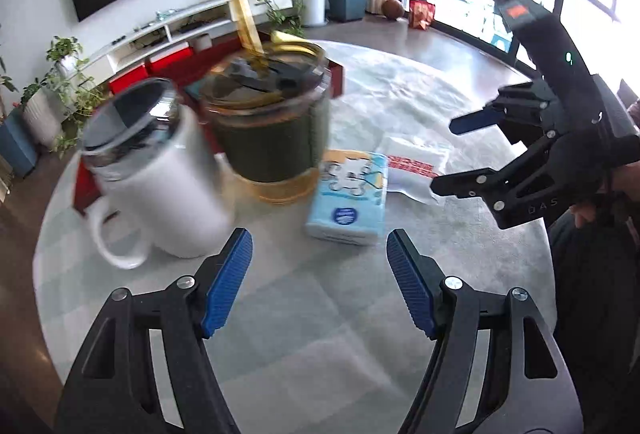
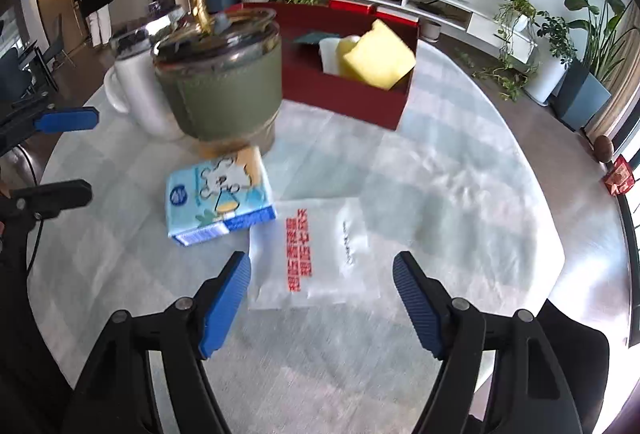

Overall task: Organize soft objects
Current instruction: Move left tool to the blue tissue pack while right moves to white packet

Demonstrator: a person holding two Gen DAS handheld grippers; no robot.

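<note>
Both tools are hovering empty, jaws spread wide: left tool [image 1: 320,284] near the blue tissue pack [image 1: 349,195], right tool [image 2: 322,300] over the white packet [image 2: 316,254] with red print. Pack and packet are lying just beside each other on the table [image 2: 460,202], with the yellow sponge [image 2: 378,54] sitting in the red box [image 2: 344,102] at the far side.

Black tongs [image 1: 320,282], ribbed blue pads [image 1: 228,282]

Round pale worktop [image 2: 460,194] carrying, in the right wrist view: red box [image 2: 348,94] at 12 o'clock; green-sleeved glass jar [image 2: 220,90] and white mug [image 2: 138,94] at 10 o'clock; blue tissue pack [image 2: 218,200] and white printed packet [image 2: 316,254] near centre, touching.
</note>
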